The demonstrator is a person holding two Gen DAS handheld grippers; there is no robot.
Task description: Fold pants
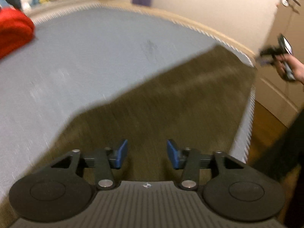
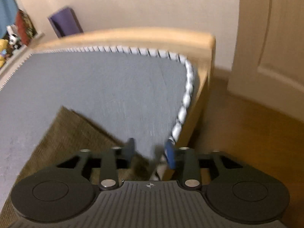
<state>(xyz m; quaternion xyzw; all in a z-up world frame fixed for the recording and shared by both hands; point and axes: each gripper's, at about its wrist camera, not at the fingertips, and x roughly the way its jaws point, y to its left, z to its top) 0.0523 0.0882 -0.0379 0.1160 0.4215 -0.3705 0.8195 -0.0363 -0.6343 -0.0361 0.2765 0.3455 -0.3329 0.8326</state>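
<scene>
- Left gripper: we are holding it with the jaws spread wide and nothing between the blue pads, hovering just above the near part of the pants.
- Right gripper: we are carrying it released too, jaws apart and gripping nothing, over the bed corner where the pants end near the striped edging; whether a pad is brushing the cloth, we cannot tell through the blur.
- Both views are smearing, so we are judging that the grippers are moving rather than parked.
- Pants: they are lying flat on the grey bed as one olive-brown band with straight edges, which we are reading as the legs already laid one over the other, though no waistband or hem is showing clearly enough to confirm it.
- Progress: we are judging the lengthwise fold done and the crosswise folds not yet made; no stacked layer or shortened bundle is showing.
- Axis: in the left view the long axis is running from beneath our left gripper away toward the far right bed corner, close along the right edge.
- Which end is the waist, we cannot tell.
- Farther off: a red cloth is sitting well apart at the far left of the bed.
</scene>
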